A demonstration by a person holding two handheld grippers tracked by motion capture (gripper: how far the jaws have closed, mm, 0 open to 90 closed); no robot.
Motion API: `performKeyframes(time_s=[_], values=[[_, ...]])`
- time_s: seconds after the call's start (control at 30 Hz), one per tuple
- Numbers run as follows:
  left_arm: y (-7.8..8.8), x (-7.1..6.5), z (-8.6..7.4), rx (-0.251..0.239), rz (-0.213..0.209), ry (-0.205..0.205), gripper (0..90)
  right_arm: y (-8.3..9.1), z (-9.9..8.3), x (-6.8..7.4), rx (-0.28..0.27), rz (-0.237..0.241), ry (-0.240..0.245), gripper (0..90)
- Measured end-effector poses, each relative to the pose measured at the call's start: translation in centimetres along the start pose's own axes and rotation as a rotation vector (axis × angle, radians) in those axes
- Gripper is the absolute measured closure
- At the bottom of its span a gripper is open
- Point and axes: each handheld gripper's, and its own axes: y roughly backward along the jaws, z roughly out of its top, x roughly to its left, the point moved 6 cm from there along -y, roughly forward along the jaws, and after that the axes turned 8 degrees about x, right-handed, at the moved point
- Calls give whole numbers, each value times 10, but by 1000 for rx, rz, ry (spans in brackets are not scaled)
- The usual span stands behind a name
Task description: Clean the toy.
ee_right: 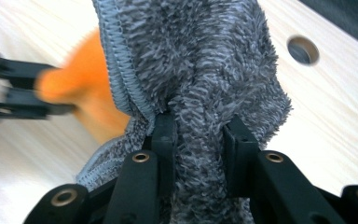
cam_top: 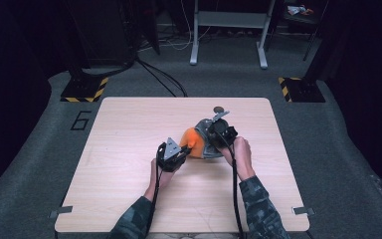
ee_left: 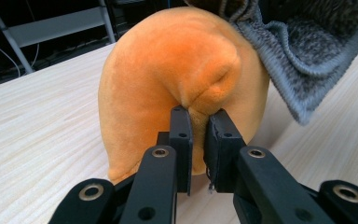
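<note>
Near the middle of the pale wooden bench [cam_top: 129,189] sits an orange plush toy [ee_left: 168,74], rounded and stubby, with a grey fleecy cloth [ee_right: 205,60] draped against its far side. The left tongs [ee_left: 198,123] are clenched on a small nub of the plush, the fabric puckering where the black pads bite into it. The right tongs [ee_right: 199,133] are clamped around a thick bunched fold of the cloth, the pile bulging out on either side of the jaws and a stitched hem hanging just to one side. In the high view the left tongs [cam_top: 175,153] and right tongs [cam_top: 222,133] stand close together with the toy between them, near a round hole in the bench [ee_right: 303,50]. Both things look light and thoroughly soft: the plush will squash and spring back, so a pinch on a protruding bit like that nub seems the surest hold, while its smooth round body would likely slip. The cloth is limp and grippy and will sag wherever it is not held; the hem or a gathered fold looks like the best place to take it.
</note>
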Motion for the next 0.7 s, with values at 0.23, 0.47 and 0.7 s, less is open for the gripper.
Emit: performKeyframes(time_s=[0.23, 0.47, 0.7], values=[[0, 2, -2, 13, -5, 7, 822, -40, -25, -36, 108, -28, -95, 699], [1, 5, -4, 24, -6, 13, 821, -59, -39, -46, 154, 19, -146, 698], [1, 7, -5, 14, -1, 23, 821, -21, -24, -31, 64, -18, -95, 698]])
